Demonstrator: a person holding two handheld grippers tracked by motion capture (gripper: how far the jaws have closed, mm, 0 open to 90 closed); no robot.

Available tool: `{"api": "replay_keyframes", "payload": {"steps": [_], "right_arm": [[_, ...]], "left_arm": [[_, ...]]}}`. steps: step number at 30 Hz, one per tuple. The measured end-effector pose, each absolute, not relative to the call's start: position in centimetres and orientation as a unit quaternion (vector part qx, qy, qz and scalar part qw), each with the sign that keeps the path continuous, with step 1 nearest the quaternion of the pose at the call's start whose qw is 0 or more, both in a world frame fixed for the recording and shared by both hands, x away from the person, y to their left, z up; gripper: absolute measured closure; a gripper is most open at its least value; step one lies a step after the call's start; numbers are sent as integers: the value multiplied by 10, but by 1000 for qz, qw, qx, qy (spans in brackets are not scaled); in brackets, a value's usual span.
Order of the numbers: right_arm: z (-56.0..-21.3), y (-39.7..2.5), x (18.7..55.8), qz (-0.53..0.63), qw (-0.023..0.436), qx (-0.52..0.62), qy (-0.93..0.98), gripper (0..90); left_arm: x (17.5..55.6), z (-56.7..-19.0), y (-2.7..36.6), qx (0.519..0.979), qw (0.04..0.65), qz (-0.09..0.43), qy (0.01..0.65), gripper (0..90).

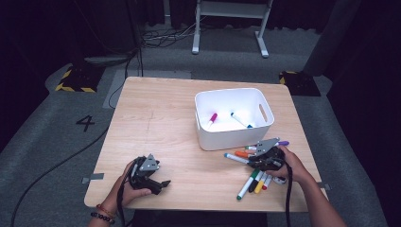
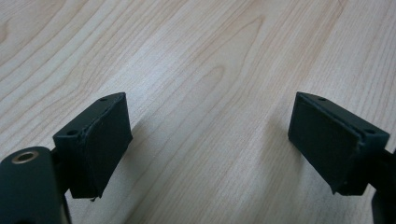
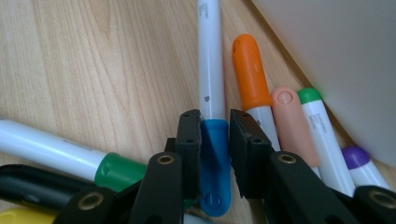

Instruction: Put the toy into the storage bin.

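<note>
Hands come in from the near edge of the counter [image 1: 156, 118], each gripping a claw. Left claw [image 1: 158, 185] rests low near the front-left corner, jaws spread wide with nothing between them; its own view shows just bare wood grain under the two black pads [image 2: 105, 144]. Right claw [image 1: 260, 158] sits over the marker pile at the front right, and its jaws are pinched on the blue cap of a blue marker [image 3: 211, 93], whose white barrel runs away from the camera along the wood. Just beside it on that side lie an orange marker [image 3: 251, 79], a pink cap [image 3: 292, 123], a green-capped marker [image 3: 317, 126] and a purple cap [image 3: 357, 158], all close against the bin wall. On the other side a second green marker [image 3: 60, 154] lies crosswise, with a black one [image 3: 32, 189] and a yellow one [image 3: 16, 217] nearer the camera. From above, the pile fans out toward the front edge. Farther back stands the white bin [image 1: 227, 139], touching none of the claws. Inside lie a pink marker [image 1: 212, 118] and a blue-capped marker [image 1: 241, 120], apart from each other.
</note>
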State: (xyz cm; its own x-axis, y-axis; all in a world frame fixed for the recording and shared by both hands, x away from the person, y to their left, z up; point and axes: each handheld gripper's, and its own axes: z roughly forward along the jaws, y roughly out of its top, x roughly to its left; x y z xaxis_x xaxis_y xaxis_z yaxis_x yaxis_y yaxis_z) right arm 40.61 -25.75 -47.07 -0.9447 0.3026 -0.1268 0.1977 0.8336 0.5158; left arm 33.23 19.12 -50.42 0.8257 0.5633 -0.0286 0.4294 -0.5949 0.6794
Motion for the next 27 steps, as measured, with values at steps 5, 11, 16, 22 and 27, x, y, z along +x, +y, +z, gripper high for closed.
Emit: {"api": "replay_keyframes", "payload": {"steps": [5,11,16,22,27], "right_arm": [[-471,-252,410,243,90,128,957,733],[-472,-243,417,232,76,121,962,728],[-474,-239,420,247,59,118,960,732],[-474,-230,417,245,69,101,962,733],[-467,-226,414,268,66,97,956,734]], "left_arm": [[332,-504,191,888,353,95,280,135],[332,-504,191,888,353,95,279,134],[332,-504,191,888,353,95,280,135],[332,-504,191,888,353,94,280,134],[332,-504,191,888,353,94,280,134]]}}
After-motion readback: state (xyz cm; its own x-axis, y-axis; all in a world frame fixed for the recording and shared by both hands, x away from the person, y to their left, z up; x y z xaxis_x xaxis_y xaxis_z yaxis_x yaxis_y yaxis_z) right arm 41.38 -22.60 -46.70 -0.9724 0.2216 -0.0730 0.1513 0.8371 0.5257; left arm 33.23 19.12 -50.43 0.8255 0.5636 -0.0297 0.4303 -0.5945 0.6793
